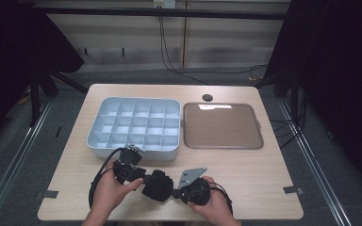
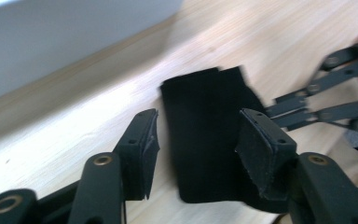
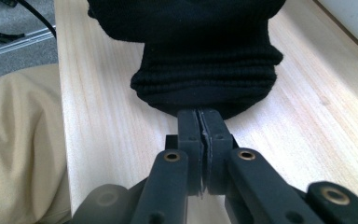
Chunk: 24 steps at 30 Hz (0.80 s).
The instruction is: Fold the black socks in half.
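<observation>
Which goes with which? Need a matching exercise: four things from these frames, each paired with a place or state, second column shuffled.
1. left gripper
2. right gripper
3. compartment tray
4. brown flat tray

a. far right on the table
b. jaws apart, black sock lying between them
c. far left on the table, white
d. jaws shut at the sock's ribbed edge

Pairs: 1-b, 2-d, 3-c, 4-a

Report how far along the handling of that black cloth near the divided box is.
Done: little that shows; the white divided box and the brown tray hold nothing. In hand: the right gripper is shut on the edge of the black knit cloth, while the left gripper stands open astride its other end without pressing it. Left: probably regripping or folding the cloth and putting it in a compartment, though which one I cannot tell.
</observation>
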### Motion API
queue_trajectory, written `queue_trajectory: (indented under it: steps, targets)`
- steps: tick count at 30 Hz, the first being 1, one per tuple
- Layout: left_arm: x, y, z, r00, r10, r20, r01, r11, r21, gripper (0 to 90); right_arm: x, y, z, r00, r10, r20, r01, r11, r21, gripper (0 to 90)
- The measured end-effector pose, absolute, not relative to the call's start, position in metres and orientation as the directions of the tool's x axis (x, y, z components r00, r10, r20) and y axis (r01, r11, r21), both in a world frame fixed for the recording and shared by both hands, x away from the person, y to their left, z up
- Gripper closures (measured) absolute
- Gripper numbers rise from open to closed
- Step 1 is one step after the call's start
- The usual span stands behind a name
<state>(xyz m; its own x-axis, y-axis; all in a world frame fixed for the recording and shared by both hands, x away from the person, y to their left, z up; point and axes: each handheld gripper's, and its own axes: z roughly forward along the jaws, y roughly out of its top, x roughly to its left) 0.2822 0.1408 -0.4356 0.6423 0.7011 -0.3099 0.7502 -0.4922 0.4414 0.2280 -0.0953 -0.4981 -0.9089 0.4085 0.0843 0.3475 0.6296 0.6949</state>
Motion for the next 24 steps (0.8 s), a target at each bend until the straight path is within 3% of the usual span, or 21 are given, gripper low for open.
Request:
queue_trajectory:
  steps: [8, 24]
  targets:
    - [0.289, 0.148, -0.454, 0.604, 0.726, -0.33, 0.786, -0.472, 0.4, 43.5, 0.228, -0.095, -0.498, -0.909, 0.408, 0.086, 0.348, 0.63, 0.695, 88.1]
    - [0.283, 0.128, -0.467, 0.631, 0.703, -0.327, 0.77, -0.517, 0.375, 38.5, 0.228, -0.094, -0.498, -0.91, 0.406, 0.084, 0.345, 0.629, 0.697, 88.4]
